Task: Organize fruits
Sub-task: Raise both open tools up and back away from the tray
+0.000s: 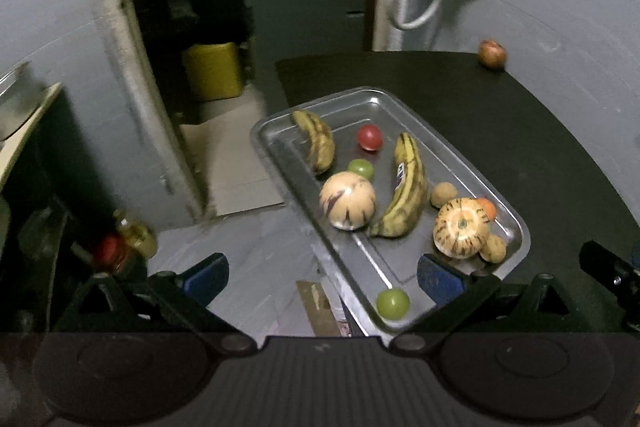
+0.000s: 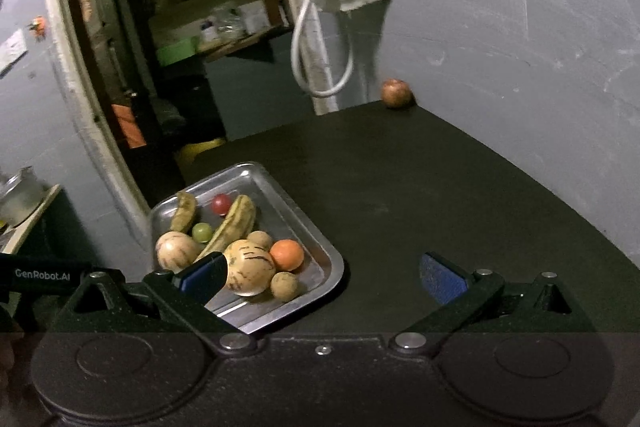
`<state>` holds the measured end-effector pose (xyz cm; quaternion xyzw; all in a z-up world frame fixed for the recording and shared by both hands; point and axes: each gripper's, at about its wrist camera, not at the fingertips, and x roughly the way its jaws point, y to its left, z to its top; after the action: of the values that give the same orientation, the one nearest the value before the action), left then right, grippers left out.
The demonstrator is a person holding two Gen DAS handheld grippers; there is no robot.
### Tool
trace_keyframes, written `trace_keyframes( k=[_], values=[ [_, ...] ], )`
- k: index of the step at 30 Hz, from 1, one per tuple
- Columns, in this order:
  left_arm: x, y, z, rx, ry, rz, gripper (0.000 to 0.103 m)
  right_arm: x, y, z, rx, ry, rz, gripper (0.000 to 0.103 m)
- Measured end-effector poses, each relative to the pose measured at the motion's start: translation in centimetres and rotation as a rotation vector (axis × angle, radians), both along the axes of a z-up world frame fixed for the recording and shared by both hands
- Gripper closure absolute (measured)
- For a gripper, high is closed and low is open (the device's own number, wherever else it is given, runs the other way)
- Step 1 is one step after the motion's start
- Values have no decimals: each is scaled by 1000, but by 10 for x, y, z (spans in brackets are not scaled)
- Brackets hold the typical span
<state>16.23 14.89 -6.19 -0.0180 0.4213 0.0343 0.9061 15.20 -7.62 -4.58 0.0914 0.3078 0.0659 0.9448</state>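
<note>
A steel tray (image 1: 516, 223) (image 2: 320, 239) lies at the left edge of the dark table. It holds two bananas (image 1: 404, 187), two striped melons (image 1: 347, 201) (image 2: 248, 267), a red fruit (image 1: 369, 137), green fruits (image 1: 393, 303), brown round fruits (image 1: 444, 195) and an orange (image 2: 286, 254). A reddish apple (image 1: 493, 54) (image 2: 396, 93) sits alone at the table's far edge by the wall. My left gripper (image 1: 322, 281) stands open over the tray's near end, empty. My right gripper (image 2: 324, 277) stands open over the tray's near right corner, empty.
The dark table (image 2: 440, 187) stretches right of the tray. A doorway with shelves (image 2: 192, 39), a yellow container (image 1: 214, 71) and a hanging cable (image 2: 320, 47) lie behind. Bottles (image 1: 128, 239) stand low at the left.
</note>
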Motion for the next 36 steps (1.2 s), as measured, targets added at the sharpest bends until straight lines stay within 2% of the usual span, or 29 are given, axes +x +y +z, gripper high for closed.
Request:
trace_keyframes(
  k=[2, 10, 22, 28, 36],
  values=[
    [-13, -2, 6, -5, -10, 33, 1, -3, -4, 4, 1, -9, 14, 1],
    [-41, 0, 23, -19, -52, 69, 1, -13, -6, 13, -22, -31, 17, 1],
    [-55, 22, 19, -62, -96, -41, 1, -43, 22, 18, -93, -81, -93, 1],
    [-64, 33, 10, -88, -84, -86, 1, -55, 28, 27, -129, -80, -110, 1],
    [-79, 31, 1, -105, -59, -81, 1, -73, 20, 21, -142, -42, -75, 1]
  ],
)
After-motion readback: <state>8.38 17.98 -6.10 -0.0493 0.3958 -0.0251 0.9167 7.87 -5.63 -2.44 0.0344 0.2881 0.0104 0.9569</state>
